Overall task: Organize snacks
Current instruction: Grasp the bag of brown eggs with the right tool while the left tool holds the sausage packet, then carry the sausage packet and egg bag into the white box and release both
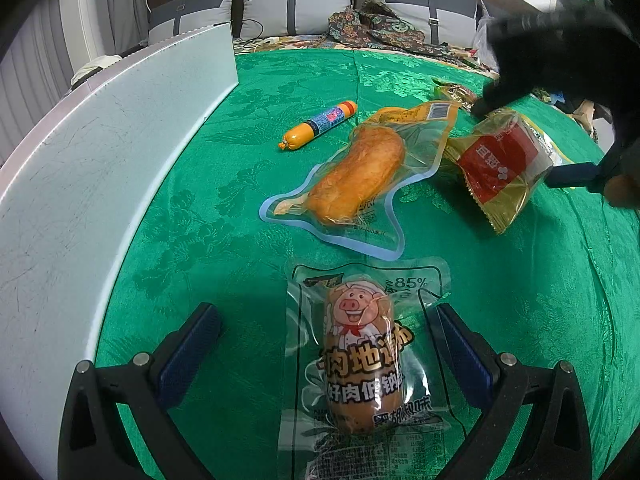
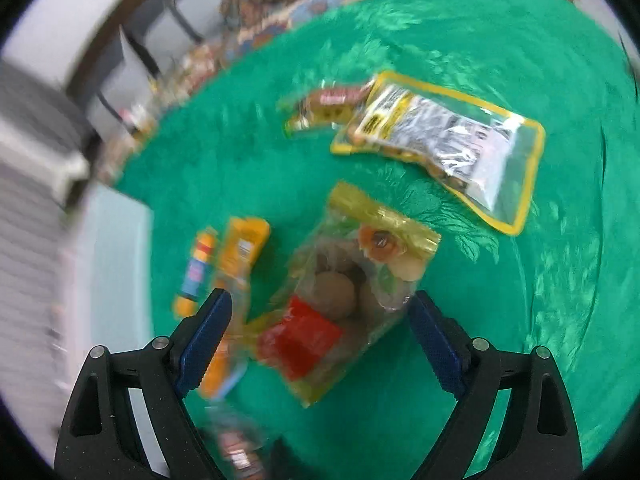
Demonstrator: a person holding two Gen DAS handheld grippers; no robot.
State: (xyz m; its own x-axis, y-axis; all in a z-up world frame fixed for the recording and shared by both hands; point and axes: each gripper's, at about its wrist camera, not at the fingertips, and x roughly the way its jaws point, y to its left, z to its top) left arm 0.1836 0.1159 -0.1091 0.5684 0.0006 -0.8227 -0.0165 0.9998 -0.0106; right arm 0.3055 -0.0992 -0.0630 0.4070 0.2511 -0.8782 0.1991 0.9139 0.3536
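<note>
1. Green patterned cloth (image 1: pixel 500 320) covers the surface, and the snacks lie scattered over it, none stacked away yet.
2. Left gripper (image 1: pixel 328 344) hovers low with its jaws wide apart, one on each side of the pig-label sausage pack (image 1: pixel 360 364), which lies flat at the near edge; neither pad appears to touch it.
3. Right gripper (image 2: pixel 320 332) also has its jaws apart, straddling the red-and-yellow snack bag (image 2: pixel 340 304). That view is blurred, so contact cannot be judged.
4. To do this step well, I would centre each pair of jaws on the thick middle of its packet, not the thin clear film at the rim, and lower until the pads reach past the bulge before closing.
5. Close gently: both wrappers look slick and soft, so they could slide out or crumple.
6. A likely destination is the white box (image 1: pixel 120 152) standing along the left side, its wall rising above the cloth; the lift must clear that wall.
7. Other things nearby: a clear-wrapped chicken leg pack (image 1: pixel 356 176) lies in the middle, its corner touching or overlapping the red bag, so pulling the bag may drag it.
8. A small orange sausage stick (image 1: pixel 320 124) lies further off, well apart from the rest.
9. On the far right, a yellow-edged pouch (image 2: pixel 452 140) and a brown snack packet (image 2: pixel 324 108) lie touching each other, clear of both grippers.
</note>
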